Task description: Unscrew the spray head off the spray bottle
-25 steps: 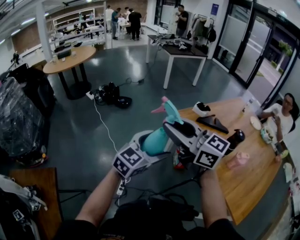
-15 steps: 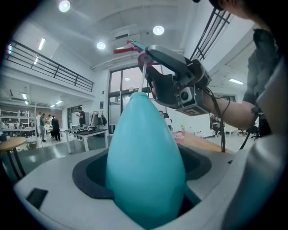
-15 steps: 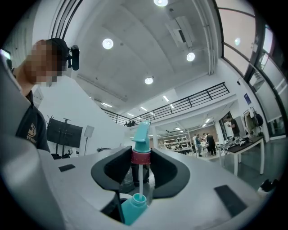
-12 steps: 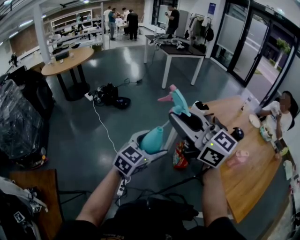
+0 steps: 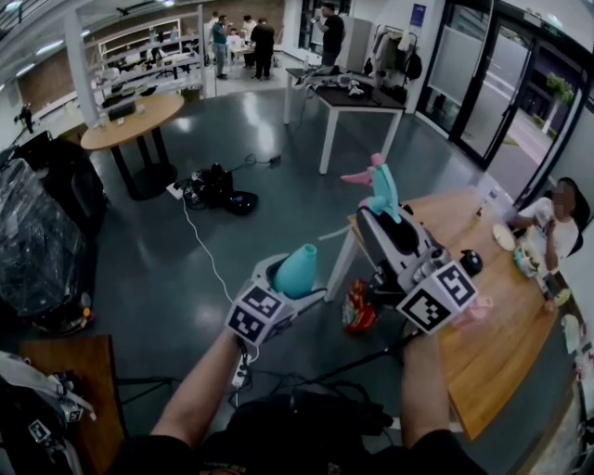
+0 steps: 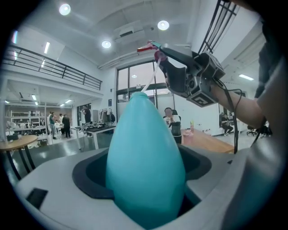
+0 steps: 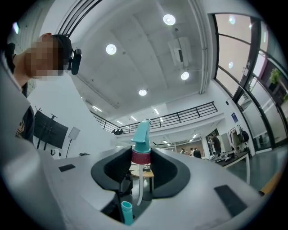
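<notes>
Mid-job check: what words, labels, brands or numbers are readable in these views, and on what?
No text can be read in any view.
Blue wall sign: too small to read.
Red bag: print blurred.
Bottle and spray head: no label visible.
Marker cubes: square patterns only, no words.

spray head: teal, pink collar, detached | spray bottle: teal, headless, lower-left

You get bright, even light from round white ceiling lamps above right claw; fisheye corners black; glossy grey floor glares.
</notes>
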Motion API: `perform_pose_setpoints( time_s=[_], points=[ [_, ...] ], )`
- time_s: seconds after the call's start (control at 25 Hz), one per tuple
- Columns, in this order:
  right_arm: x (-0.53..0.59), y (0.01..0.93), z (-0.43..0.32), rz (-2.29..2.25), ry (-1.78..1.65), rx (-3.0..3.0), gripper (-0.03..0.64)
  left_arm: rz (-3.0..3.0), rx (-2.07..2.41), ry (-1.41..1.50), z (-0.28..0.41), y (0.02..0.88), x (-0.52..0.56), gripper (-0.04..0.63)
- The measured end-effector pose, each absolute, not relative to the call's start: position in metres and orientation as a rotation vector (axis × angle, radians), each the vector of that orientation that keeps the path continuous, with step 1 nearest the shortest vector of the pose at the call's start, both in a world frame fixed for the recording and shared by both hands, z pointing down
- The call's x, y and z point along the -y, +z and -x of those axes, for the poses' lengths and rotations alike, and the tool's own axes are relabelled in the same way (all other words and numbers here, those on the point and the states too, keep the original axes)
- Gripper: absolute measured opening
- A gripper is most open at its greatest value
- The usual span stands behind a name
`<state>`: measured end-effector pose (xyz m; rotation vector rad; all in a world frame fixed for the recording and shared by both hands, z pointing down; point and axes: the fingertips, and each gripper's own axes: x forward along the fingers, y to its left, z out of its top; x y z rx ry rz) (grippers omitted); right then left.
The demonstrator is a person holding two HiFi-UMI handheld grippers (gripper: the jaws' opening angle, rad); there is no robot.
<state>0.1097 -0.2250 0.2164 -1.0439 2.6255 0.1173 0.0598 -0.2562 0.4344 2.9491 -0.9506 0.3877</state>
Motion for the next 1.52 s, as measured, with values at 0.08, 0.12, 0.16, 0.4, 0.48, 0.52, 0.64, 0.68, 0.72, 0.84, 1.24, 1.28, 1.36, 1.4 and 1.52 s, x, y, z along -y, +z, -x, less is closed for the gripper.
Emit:
perform_pose_setpoints(
  time_s=[0.08,0.12,0.16,0.4,0.48,0.52,0.64,0.68,0.72,0.84,1.24,1.28,1.36,1.4,1.52],
  points=[
    [0.229,0.222,-0.111,1.076,0.116,-2.629,0.135,-2.942,0.982,0.364,-0.058,0.43,0.259,0.437],
    [0.231,0.226,-0.111,1.098,0.118,-2.631,0.135,-2.941,0.997,0.349,-0.057,0.426,0.26,0.437],
    [0.234,0.231,-0.112,1.124,0.12,-2.633,0.135,-2.942,1.01,0.335,-0.056,0.422,0.261,0.437],
    [0.246,0.263,-0.114,1.257,0.118,-2.654,0.135,-2.959,1.069,0.271,-0.053,0.4,0.261,0.437],
    [0.249,0.272,-0.115,1.284,0.108,-2.664,0.135,-2.965,1.078,0.252,-0.053,0.395,0.261,0.437],
    [0.25,0.277,-0.115,1.297,0.102,-2.668,0.135,-2.968,1.081,0.245,-0.053,0.392,0.26,0.437],
    [0.253,0.29,-0.116,1.347,0.084,-2.677,0.135,-2.975,1.09,0.228,-0.052,0.386,0.26,0.437],
    [0.254,0.295,-0.116,1.361,0.077,-2.68,0.135,-2.978,1.093,0.224,-0.052,0.384,0.26,0.437],
    [0.254,0.299,-0.116,1.371,0.068,-2.681,0.135,-2.98,1.097,0.22,-0.052,0.383,0.26,0.437],
    [0.255,0.308,-0.115,1.392,0.034,-2.68,0.135,-2.985,1.104,0.211,-0.052,0.378,0.262,0.437],
    [0.251,0.327,-0.115,1.427,-0.018,-2.661,0.133,-2.977,1.107,0.196,-0.05,0.376,0.263,0.437],
    [0.25,0.328,-0.115,1.425,-0.018,-2.658,0.133,-2.978,1.104,0.196,-0.05,0.377,0.263,0.437],
    [0.249,0.328,-0.114,1.433,-0.023,-2.651,0.133,-2.978,1.099,0.194,-0.051,0.377,0.263,0.437],
    [0.249,0.328,-0.114,1.438,-0.022,-2.651,0.132,-2.978,1.096,0.193,-0.051,0.377,0.263,0.437],
    [0.249,0.33,-0.115,1.435,-0.012,-2.658,0.133,-2.982,1.089,0.196,-0.052,0.378,0.262,0.437]
  ],
)
